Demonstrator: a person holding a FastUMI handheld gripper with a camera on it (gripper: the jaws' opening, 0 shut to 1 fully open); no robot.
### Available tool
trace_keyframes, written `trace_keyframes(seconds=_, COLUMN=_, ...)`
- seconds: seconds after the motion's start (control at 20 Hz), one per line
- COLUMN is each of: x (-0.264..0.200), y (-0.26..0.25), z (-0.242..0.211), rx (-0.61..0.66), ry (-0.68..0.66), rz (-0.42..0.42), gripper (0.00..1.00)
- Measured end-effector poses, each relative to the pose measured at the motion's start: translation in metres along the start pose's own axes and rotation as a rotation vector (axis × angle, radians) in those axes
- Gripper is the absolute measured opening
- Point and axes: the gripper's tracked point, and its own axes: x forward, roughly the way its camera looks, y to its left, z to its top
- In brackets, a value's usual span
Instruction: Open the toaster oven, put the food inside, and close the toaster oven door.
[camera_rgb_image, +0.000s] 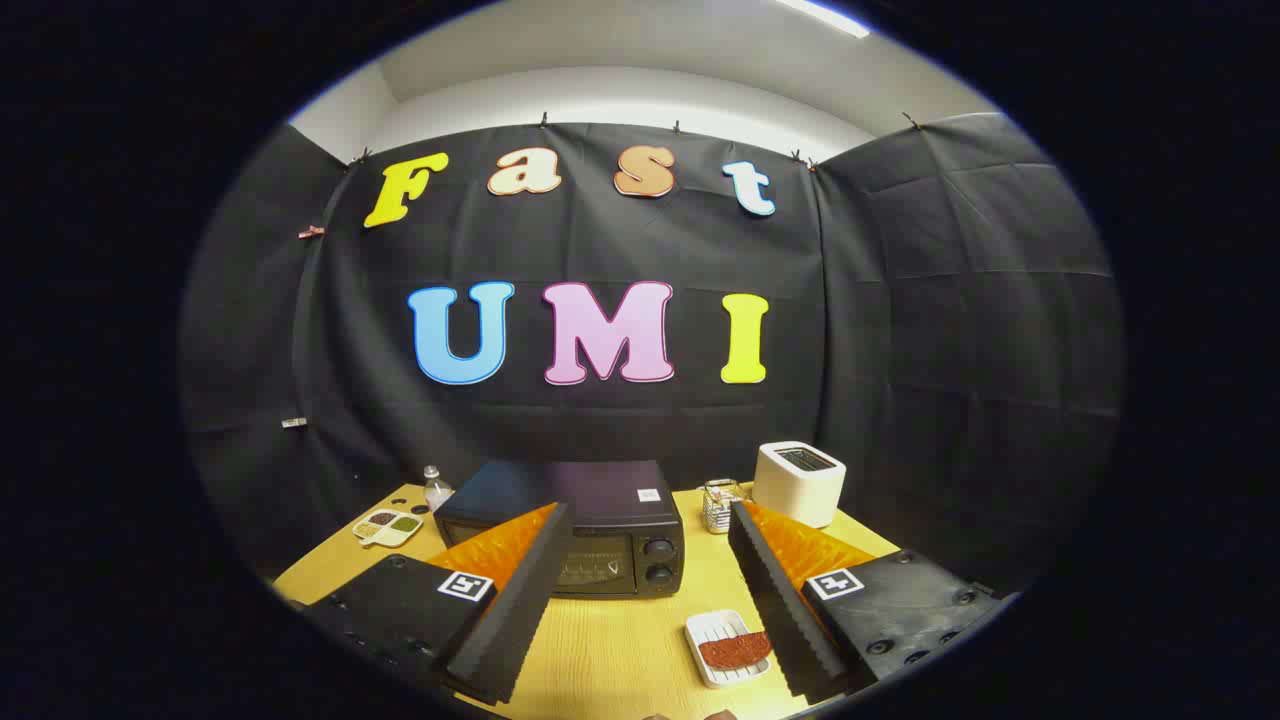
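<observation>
- Gripper hangs above the near part of the tabletop, with its two fingers spread wide and nothing between them.
- Toaster oven sits straight ahead, beyond the fingers and a little toward the left finger. It stands in the middle of the tabletop, toward the far edge.
- Its long side runs left to right across the table, and its front faces the gripper.
- Oven door looks shut. The left finger hides part of it, so I cannot see the handle. Two round knobs sit on the right side of the front.
- My guess is that the first move is forward and a bit left, to reach the door.
- Food is a flat reddish-brown piece. It lies in a small white tray near the front edge of the tabletop.
- That tray is close to the right finger, just inside it, and much nearer than the oven.
- White toaster stands near the far right corner, well apart from the oven. Its slots on top look empty.
- Small wire basket sits between the oven and the toaster. Something is in it, but it is too small to tell what.
- Flat plate with little sections lies near the far left corner, with dark and green bits in it.
- Small bottle stands just behind that plate, beside the oven.
</observation>
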Motion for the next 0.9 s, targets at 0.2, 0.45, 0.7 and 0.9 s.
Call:
trace_keyframes(seconds=0.2, x=0.0, y=0.002, z=-0.002, rx=-0.014, ry=0.004, rz=0.003, gripper=0.97)
trace_keyframes(seconds=0.45, x=0.003, y=0.003, z=0.0, rx=-0.027, ry=-0.005, rz=-0.006, gripper=0.97)
trace_keyframes(seconds=0.7, x=0.009, y=0.013, z=0.0, rx=-0.031, ry=-0.003, rz=-0.001, gripper=0.97)
trace_keyframes(seconds=0.9, x=0.017, y=0.025, z=-0.001, rx=-0.048, ry=0.003, rz=0.017, gripper=0.97)
